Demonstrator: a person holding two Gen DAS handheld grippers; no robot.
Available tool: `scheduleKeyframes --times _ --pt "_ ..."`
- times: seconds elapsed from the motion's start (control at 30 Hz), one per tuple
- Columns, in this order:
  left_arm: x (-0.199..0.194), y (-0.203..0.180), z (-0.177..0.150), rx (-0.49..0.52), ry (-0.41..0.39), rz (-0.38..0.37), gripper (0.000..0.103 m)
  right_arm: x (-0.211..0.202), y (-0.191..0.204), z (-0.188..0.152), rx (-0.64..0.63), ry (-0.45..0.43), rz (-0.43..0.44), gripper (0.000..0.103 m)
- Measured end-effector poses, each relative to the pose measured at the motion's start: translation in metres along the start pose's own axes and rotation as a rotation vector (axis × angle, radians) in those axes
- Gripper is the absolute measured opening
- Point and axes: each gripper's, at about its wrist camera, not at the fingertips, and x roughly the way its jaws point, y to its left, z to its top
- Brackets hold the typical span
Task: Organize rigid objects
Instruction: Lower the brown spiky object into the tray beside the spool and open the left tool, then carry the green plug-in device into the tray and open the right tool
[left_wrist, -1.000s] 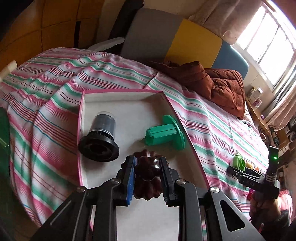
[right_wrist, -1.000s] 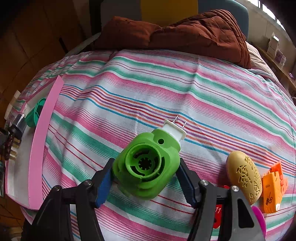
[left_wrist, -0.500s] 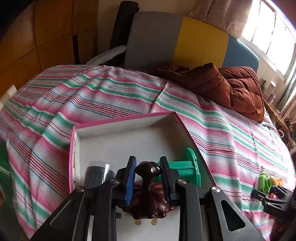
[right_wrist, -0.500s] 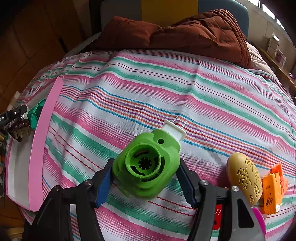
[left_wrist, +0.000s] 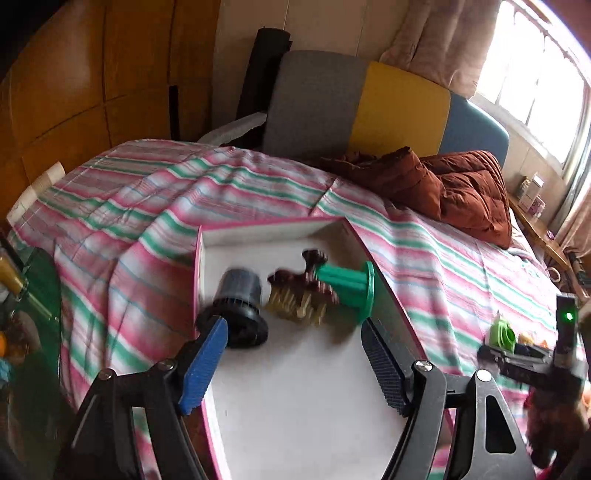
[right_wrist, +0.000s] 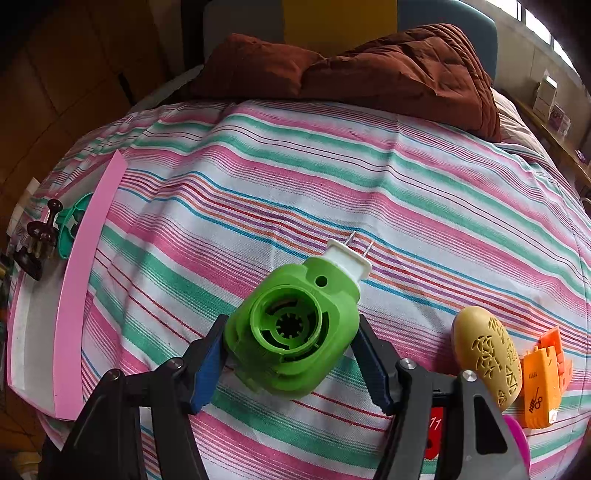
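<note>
Sitting in the pink-edged tray (left_wrist: 273, 230) on the bed: black cylinder (left_wrist: 238, 295), brown brush (left_wrist: 299, 291), teal spool (left_wrist: 347, 286). Left gripper (left_wrist: 291, 363) jaws just opened, empty; right gripper (right_wrist: 291, 369) clamps the green plug-in thing (right_wrist: 295, 332).

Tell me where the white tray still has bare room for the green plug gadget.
The tray floor is bare between the black cylinder and the left gripper. Its far end is crowded: cylinder, brown brush and teal spool lie close together.
</note>
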Motion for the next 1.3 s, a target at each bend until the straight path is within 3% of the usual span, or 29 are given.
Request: scheduleKeyframes --times 0.3,0.5,0.87,1.0,1.13,1.3 --pt "-0.028 0.003 -0.038 0.015 0.035 0.017 0.076 -0.003 0.002 -0.004 -0.012 -0.025 -0.026 0.066" --pt "-0.039 0.014 -0.046 0.007 0.017 0.030 0.079 -0.007 0.010 -0.007 0.029 -0.024 -0.080 0.065" --pt "-0.039 0.031 -0.051 -0.036 0.032 0.044 0.082 -0.022 0.033 -0.026 0.004 -0.007 -0.073 0.065" --pt "-0.039 0.034 -0.051 -0.042 0.036 0.044 0.082 -0.046 0.051 -0.019 -0.045 -0.073 -0.005 0.065" --pt "-0.039 0.034 -0.051 -0.044 0.032 0.041 0.082 -0.074 0.087 -0.007 -0.173 -0.135 0.113 0.065" --pt "-0.041 0.039 -0.053 -0.061 0.032 0.039 0.082 -0.081 0.144 -0.002 -0.370 -0.120 0.182 0.065"
